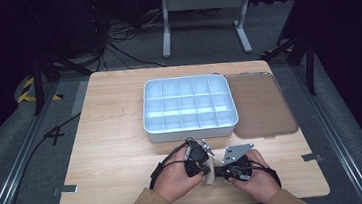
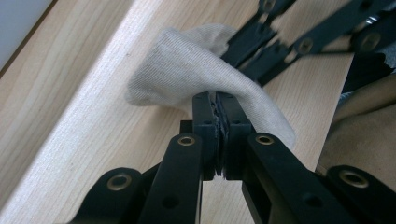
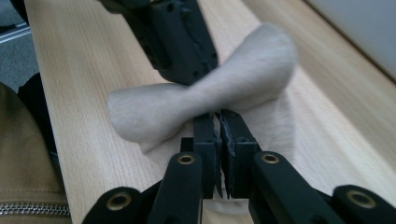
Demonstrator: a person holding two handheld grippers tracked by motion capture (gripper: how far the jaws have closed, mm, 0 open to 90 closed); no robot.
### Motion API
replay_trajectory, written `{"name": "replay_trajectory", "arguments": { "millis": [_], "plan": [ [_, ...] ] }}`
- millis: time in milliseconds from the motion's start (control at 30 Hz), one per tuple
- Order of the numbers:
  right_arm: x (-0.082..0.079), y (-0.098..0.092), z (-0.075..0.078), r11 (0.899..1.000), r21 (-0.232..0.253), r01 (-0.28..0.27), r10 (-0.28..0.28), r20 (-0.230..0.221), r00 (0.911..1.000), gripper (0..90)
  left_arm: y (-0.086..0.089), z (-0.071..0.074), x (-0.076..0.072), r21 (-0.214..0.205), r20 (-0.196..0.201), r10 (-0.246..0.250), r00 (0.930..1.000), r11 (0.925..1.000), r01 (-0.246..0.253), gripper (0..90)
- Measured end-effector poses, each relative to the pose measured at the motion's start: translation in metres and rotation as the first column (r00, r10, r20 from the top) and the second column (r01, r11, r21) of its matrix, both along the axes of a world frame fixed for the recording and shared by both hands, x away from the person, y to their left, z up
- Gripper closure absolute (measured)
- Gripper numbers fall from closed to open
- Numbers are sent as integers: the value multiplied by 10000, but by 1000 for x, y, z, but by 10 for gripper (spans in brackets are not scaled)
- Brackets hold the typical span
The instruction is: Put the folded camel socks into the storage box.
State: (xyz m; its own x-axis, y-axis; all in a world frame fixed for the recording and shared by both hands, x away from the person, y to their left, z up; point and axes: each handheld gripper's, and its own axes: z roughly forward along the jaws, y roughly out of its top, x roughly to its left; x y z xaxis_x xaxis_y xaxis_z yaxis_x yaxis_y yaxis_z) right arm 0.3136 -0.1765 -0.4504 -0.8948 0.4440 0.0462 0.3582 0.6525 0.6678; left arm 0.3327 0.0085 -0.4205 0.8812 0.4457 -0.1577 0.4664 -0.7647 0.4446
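Pinching one beige sock (image 1: 209, 177) between them, left gripper (image 1: 201, 168) and right gripper (image 1: 219, 172) both clamp it — well short of the empty compartment tray (image 1: 190, 129), nothing stowed yet.

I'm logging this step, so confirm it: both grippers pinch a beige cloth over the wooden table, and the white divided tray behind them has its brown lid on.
One detail is wrong: the brown lid is off, lying flat on the wooden table to the right of the white divided tray, whose compartments are open in the high view. The rest holds: the left gripper and right gripper both pinch the beige cloth.
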Motion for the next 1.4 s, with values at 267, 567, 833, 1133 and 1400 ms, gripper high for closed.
{"name": "replay_trajectory", "arguments": {
  "millis": [267,567,833,1133,1400],
  "plan": [
    [11,-33,11,9913,-769,1068,-1108,-489,9926,877,0,1,-1,-162,-8,28,10000,9999,-28,859],
    [11,-26,-1,9905,-1133,779,-888,-941,9916,886,-2,2,-2,-172,49,-72,10000,9998,73,859],
    [10,-22,-5,9919,-1078,669,-775,-967,9923,886,-9,-2,-1,-304,185,-492,9986,9983,498,842],
    [9,-24,-7,9920,-1033,724,-830,-1025,9913,884,-19,-7,-2,-225,660,-1103,9917,9935,1120,741],
    [7,-26,-8,9915,-1062,747,-854,-1006,9913,877,-23,-15,0,-387,683,-1717,9828,9839,1746,546]
  ]
}}
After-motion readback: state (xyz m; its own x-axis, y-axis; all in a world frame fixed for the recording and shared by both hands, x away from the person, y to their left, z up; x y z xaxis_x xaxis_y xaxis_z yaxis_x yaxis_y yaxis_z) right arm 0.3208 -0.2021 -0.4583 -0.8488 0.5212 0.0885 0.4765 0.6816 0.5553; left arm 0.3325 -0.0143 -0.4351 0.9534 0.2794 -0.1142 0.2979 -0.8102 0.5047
